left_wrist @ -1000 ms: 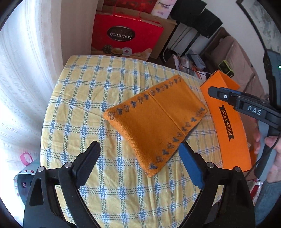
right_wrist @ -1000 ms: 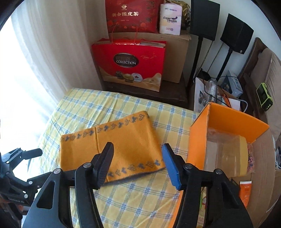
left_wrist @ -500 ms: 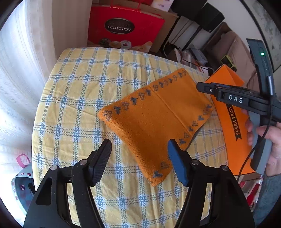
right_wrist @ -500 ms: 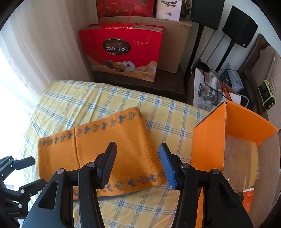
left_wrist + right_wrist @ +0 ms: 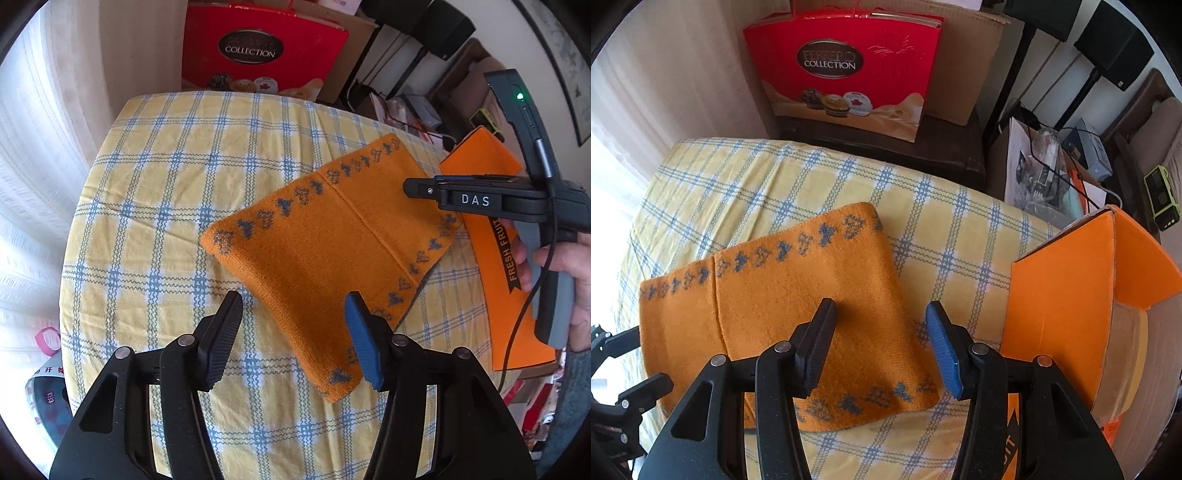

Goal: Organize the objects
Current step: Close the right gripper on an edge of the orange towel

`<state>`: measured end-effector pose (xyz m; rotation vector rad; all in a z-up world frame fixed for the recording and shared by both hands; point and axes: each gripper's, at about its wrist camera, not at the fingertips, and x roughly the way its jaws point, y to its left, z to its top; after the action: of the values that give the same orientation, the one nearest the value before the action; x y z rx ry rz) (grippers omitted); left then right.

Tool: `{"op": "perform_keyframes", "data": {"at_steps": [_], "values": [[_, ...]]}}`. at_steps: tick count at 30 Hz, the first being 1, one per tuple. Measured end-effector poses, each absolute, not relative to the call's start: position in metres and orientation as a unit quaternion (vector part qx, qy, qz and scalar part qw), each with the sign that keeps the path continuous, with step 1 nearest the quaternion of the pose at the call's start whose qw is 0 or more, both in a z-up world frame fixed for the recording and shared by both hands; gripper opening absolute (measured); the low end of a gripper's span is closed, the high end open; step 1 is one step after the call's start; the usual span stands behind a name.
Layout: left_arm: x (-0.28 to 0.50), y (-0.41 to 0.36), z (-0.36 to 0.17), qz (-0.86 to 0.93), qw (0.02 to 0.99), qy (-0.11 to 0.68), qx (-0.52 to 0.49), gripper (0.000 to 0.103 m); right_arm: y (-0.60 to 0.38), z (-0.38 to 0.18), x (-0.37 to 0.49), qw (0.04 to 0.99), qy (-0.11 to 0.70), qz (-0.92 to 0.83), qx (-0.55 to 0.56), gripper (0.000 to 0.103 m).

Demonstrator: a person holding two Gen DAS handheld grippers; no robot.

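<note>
A folded orange towel (image 5: 325,251) with grey-blue motifs along its edges lies on the yellow-and-blue checked tablecloth (image 5: 177,177). My left gripper (image 5: 293,332) hovers over the towel's near left edge. Its jaws are closing, with the towel's edge below the gap and the pads not pressing on it. My right gripper (image 5: 881,339) stands open just above the towel's (image 5: 798,306) right half, nothing pinched. In the left wrist view the right gripper (image 5: 417,186) shows side-on over the towel's far corner, held by a hand (image 5: 569,258). The left gripper (image 5: 617,373) peeks in at the right wrist view's lower left.
An open orange "FRESH FRUIT" box (image 5: 1052,314) stands at the table's right edge, with something pale inside. Behind the table are a red gift bag (image 5: 849,66), a cardboard box (image 5: 964,66) and speakers on stands. A white curtain (image 5: 44,147) hangs on the left.
Both grippers have come down closer to the towel. The left jaws have narrowed markedly. The right gripper has moved over the towel's right half and tilted further down.
</note>
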<state>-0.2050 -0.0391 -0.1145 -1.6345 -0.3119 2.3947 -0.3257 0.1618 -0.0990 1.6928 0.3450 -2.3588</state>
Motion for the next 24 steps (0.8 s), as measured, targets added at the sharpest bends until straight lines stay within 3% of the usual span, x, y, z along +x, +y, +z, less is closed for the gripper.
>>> {"op": "perform_keyframes", "data": {"at_steps": [4, 6, 7, 9, 10, 21, 24], "values": [[-0.206, -0.040, -0.115, 0.815, 0.115, -0.111, -0.558, 0.053, 0.161, -0.100, -0.330, 0.110, 0.108, -0.796, 0.586, 0.050], [-0.205, -0.041, -0.115, 0.815, 0.115, -0.113, -0.557, 0.053, 0.163, -0.100, -0.331, 0.119, 0.095, -0.792, 0.591, 0.036], [-0.205, -0.043, -0.114, 0.815, 0.116, -0.115, -0.557, 0.053, 0.163, -0.100, -0.331, 0.126, 0.085, -0.789, 0.595, 0.034], [-0.203, -0.045, -0.112, 0.815, 0.117, -0.119, -0.555, 0.053, 0.162, -0.097, -0.330, 0.122, 0.094, -0.793, 0.590, 0.014], [-0.202, -0.046, -0.111, 0.816, 0.118, -0.120, -0.554, 0.053, 0.162, -0.095, -0.328, 0.120, 0.098, -0.796, 0.586, 0.011], [-0.178, -0.071, -0.085, 0.825, 0.124, -0.150, -0.531, 0.054, 0.146, -0.043, -0.283, 0.176, 0.078, -0.825, 0.532, 0.006], [-0.172, -0.085, -0.079, 0.821, 0.128, -0.184, -0.525, 0.059, 0.128, -0.025, -0.261, 0.213, 0.071, -0.827, 0.516, 0.006]]}}
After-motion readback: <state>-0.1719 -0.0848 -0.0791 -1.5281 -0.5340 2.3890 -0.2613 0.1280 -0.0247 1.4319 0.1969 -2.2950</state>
